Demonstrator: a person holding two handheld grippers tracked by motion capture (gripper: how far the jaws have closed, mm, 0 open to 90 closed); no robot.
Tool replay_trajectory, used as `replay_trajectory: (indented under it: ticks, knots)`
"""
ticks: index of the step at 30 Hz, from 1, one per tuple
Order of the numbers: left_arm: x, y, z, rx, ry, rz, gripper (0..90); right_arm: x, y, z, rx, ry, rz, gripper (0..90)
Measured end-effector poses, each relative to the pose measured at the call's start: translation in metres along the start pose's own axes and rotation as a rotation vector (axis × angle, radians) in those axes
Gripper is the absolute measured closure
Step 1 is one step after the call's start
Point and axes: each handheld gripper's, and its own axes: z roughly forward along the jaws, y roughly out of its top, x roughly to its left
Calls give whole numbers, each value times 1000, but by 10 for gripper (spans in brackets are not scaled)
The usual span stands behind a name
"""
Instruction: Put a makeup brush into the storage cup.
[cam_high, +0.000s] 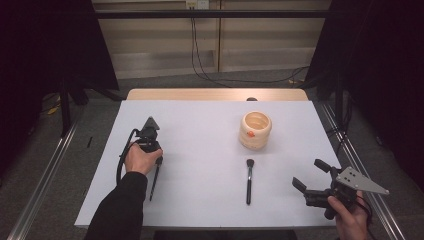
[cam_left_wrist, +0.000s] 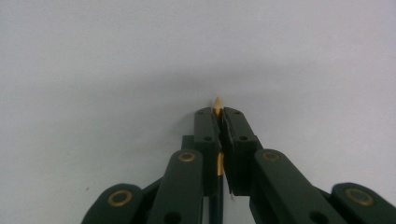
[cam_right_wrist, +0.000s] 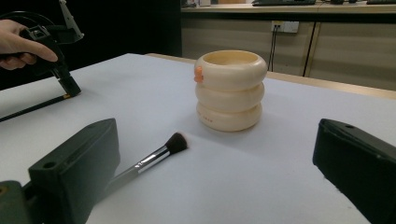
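My left gripper (cam_high: 158, 161) points down at the left of the white table and is shut on a slim black stick (cam_high: 154, 184) near its gold end. In the left gripper view the gold tip (cam_left_wrist: 217, 102) pokes out past the pinched jaws of my left gripper (cam_left_wrist: 218, 112). The stick's long end lies on the table toward the front edge. My right gripper (cam_high: 309, 174) hovers open at the front right with nothing between its jaws. A black makeup brush (cam_high: 248, 180) lies in the middle. Behind it stands a cream ringed cup (cam_high: 255, 130).
The right gripper view looks across the makeup brush (cam_right_wrist: 154, 158) to the cup (cam_right_wrist: 230, 88), with the left gripper (cam_right_wrist: 70, 87) and the stick (cam_right_wrist: 32, 108) far left. A wooden strip (cam_high: 217, 94) borders the table's far edge. Metal rails run along both sides.
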Motion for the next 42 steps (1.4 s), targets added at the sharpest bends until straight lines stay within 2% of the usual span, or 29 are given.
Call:
replay_trajectory:
  ticks: [1,4,7,12,13,14,17,18,20,21,22,24,25,26,28,29,31,32,33,35,37,40,41,42]
  knots:
    - [-1,-1,-1,-18,-6,5,855,0,0,0,-1,-2,1,1]
    - [-3,-1,-3,-22,-9,8,855,0,0,0,-2,-5,3,1]
    - [-4,-5,-12,-63,-29,29,855,0,0,0,-3,-3,3,1]
    - [-4,-9,-21,-129,-69,65,856,0,0,0,-2,-4,1,1]
    - [-5,-9,-23,-144,-92,67,855,0,0,0,-3,-3,-7,1]
    - [-5,-10,-25,-158,-91,93,855,0,0,0,-1,-3,-2,1]
    - [-9,-13,-30,-208,-116,130,856,0,0,0,-3,-4,-2,1]
    - [-9,-14,-32,-225,-125,154,856,0,0,0,-2,-3,-1,1]
    - [-12,-17,-36,-261,-138,171,856,0,0,0,-2,0,3,1]
    - [-12,-17,-36,-261,-138,171,856,0,0,0,-2,-1,0,1]
    - [-13,-19,-40,-295,-158,205,856,0,0,0,0,-1,1,1]
    - [-13,-20,-41,-310,-159,206,855,0,0,0,-1,-3,-1,1]
    - [-11,-21,-44,-351,-166,216,855,0,0,0,-1,-3,2,1]
    - [-11,-22,-46,-367,-174,207,856,0,0,0,0,-1,1,1]
    - [-11,-23,-48,-380,-171,215,856,0,0,0,0,-1,0,1]
    - [-11,-25,-51,-418,-178,228,856,1,0,0,2,2,2,1]
    - [-10,-28,-55,-454,-174,250,856,1,0,1,-2,-2,1,1]
    - [-10,-28,-55,-454,-174,250,855,1,0,1,0,0,-2,1]
    - [-9,-29,-57,-476,-195,258,856,0,0,1,-2,-4,-7,1]
    - [-10,-32,-59,-513,-179,277,855,0,0,0,-3,-3,-9,1]
    - [-11,-36,-62,-551,-181,294,855,0,0,0,-2,-2,-7,1]
    - [-11,-38,-64,-572,-187,299,856,0,0,0,-1,1,-6,1]
    - [-11,-40,-67,-601,-205,310,856,0,0,0,0,1,-6,1]
    - [-11,-41,-69,-621,-203,318,856,0,0,0,-2,-2,-7,1]
